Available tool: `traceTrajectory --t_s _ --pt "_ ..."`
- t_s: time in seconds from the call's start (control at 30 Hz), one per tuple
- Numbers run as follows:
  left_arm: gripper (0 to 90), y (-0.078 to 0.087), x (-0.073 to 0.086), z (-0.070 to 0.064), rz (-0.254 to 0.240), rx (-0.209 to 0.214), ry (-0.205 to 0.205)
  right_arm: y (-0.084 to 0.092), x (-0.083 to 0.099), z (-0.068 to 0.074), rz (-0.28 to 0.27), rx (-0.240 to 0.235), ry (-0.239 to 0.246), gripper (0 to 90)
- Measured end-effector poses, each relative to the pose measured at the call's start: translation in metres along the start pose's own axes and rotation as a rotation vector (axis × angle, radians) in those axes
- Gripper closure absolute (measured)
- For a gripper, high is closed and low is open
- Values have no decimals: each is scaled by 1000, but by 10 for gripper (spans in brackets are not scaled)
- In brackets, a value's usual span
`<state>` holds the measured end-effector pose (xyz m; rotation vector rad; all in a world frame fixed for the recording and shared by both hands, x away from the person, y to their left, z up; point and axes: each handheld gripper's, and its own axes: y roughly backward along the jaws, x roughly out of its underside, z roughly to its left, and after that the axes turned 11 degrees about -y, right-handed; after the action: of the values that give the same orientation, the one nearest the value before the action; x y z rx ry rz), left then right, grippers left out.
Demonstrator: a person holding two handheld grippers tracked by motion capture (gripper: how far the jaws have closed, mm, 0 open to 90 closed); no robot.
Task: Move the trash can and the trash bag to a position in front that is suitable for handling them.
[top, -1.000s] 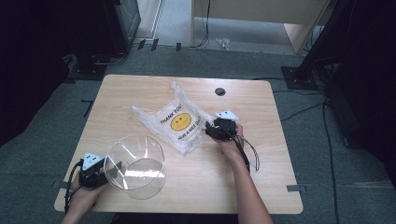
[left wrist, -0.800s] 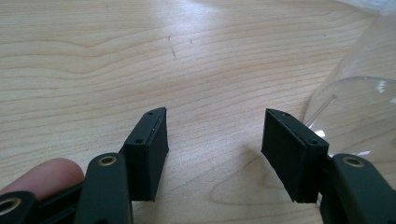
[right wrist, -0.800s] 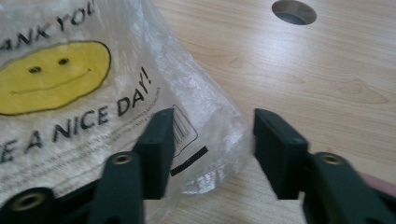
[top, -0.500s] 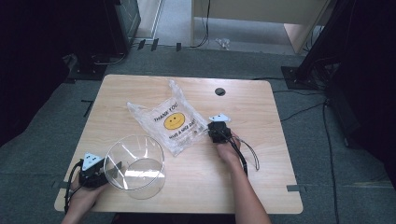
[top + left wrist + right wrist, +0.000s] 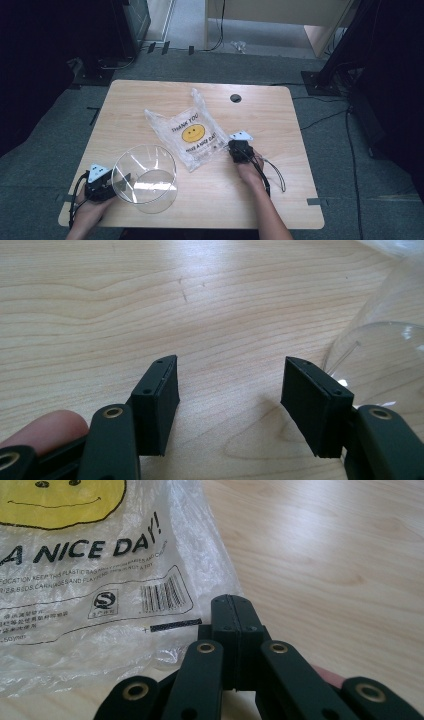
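Two grippers were in my hands at the wooden table (image 5: 280, 125), which was the biggest thing before me. On it, near the middle, the clear plastic bag (image 5: 192, 132) lay flat and crinkled, printed with a yellow smiley face (image 5: 193, 133) and black lettering; in my right gripper view I could read "A NICE DAY!" above a barcode (image 5: 166, 593). Nearer me on the left stood the clear bowl (image 5: 145, 177), upright and close to the table's front edge. My left gripper (image 5: 230, 405) rested just beside the bowl's left side, its jaws spread wide with nothing but bare wood between them; the bowl's glassy wall curved up at the right of that view. My right gripper (image 5: 239, 148) sat at the bag's lower right corner with its jaws pressed fully together. Whether a bit of the bag's edge was pinched between them I could not tell, since the film ran under the jaws where they blocked my sight.
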<state>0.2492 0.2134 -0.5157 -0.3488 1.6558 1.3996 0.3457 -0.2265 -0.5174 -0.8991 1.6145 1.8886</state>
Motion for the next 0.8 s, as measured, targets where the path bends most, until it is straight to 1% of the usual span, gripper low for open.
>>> traceTrajectory --t_s 0.03,0.07,0.17,0.23,0.27,0.3,0.33,0.37,0.4,0.43,0.53,0.57,0.6,0.63,0.67,0.7,0.73,0.77,0.8 --pt "391 0 0 0 0 0 0 8 7 -5 -5 10 -11 900" --pt "391 0 0 0 0 0 0 8 7 -5 -5 10 -11 900" --pt "391 0 0 0 0 0 0 20 17 -12 -8 27 -12 900" --pt "391 0 0 0 2 0 -1 29 25 -18 -14 36 -21 900" --pt "391 0 0 0 2 0 -1 33 29 -21 -20 38 -20 900" --pt "392 0 0 -1 1 0 -1 43 38 -26 -24 54 -14 900" --pt "392 0 0 -1 1 0 -1 48 43 -28 -26 60 -16 900" --pt "392 0 0 -1 2 0 -1 48 43 -28 -26 60 -16 900" --pt "392 0 0 -1 1 0 -1 58 52 -33 -31 66 -19 900" --pt "392 0 0 -1 1 -1 -1 58 52 -33 -31 66 -19 900" --pt "392 0 0 -1 1 0 -1 75 66 -40 -35 78 -18 890" --pt "392 0 0 -1 1 0 -1 85 74 -45 -27 62 -17 873" --pt "392 0 0 -1 1 0 -1 85 74 -45 -27 62 -17 873" --pt "392 0 0 -1 2 0 -1 90 77 -47 -19 56 -20 856" --pt "392 0 0 -1 1 0 -1 95 79 -50 -7 45 -31 823" --pt "392 0 0 0 2 0 -1 104 81 -55 30 12 -40 727" --pt "392 0 0 -1 1 0 -1 104 81 -55 30 12 -40 727" --pt "392 0 0 -1 2 0 -1 109 81 -57 28 -5 -38 696" --pt "392 0 0 0 2 0 -1 114 81 -59 16 -32 -45 675"
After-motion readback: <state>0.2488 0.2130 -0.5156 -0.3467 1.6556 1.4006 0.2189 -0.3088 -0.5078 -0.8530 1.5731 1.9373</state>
